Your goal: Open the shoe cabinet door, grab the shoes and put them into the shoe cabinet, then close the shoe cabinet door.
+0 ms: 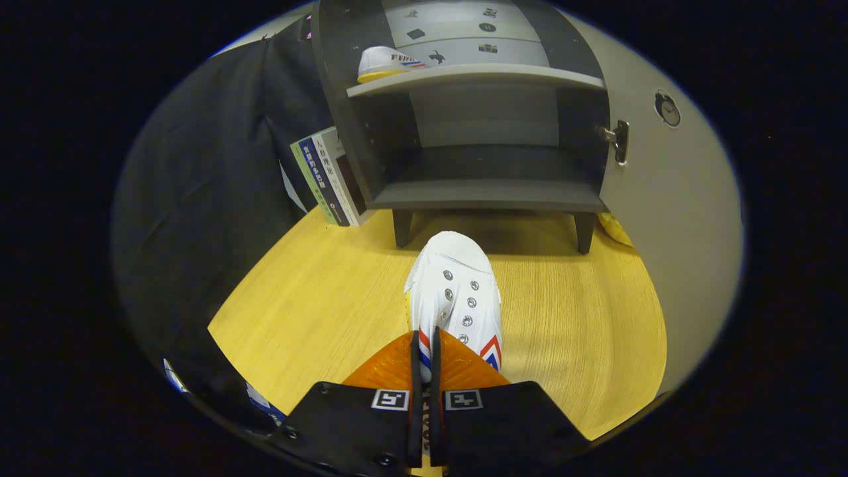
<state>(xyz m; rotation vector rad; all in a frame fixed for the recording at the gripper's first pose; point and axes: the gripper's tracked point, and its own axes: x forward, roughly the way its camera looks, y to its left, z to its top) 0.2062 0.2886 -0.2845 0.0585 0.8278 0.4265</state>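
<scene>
My gripper (425, 339) is shut on the heel rim of a white shoe (457, 291) with red and blue stripes; the shoe points away from me toward the shoe cabinet (483, 196), above the wooden floor. The cabinet stands open just beyond the shoe, its grey door (669, 199) swung out to the right. A second white shoe (384, 63) lies on the upper shelf at the left. The lower shelf shows nothing on it.
Several books (329, 177) lean against the cabinet's left side. The black cloth wall (212, 185) runs along the left. A yellow thing (616, 228) peeks out behind the door near the cabinet's right leg. Wooden floor (318, 291) spreads around the shoe.
</scene>
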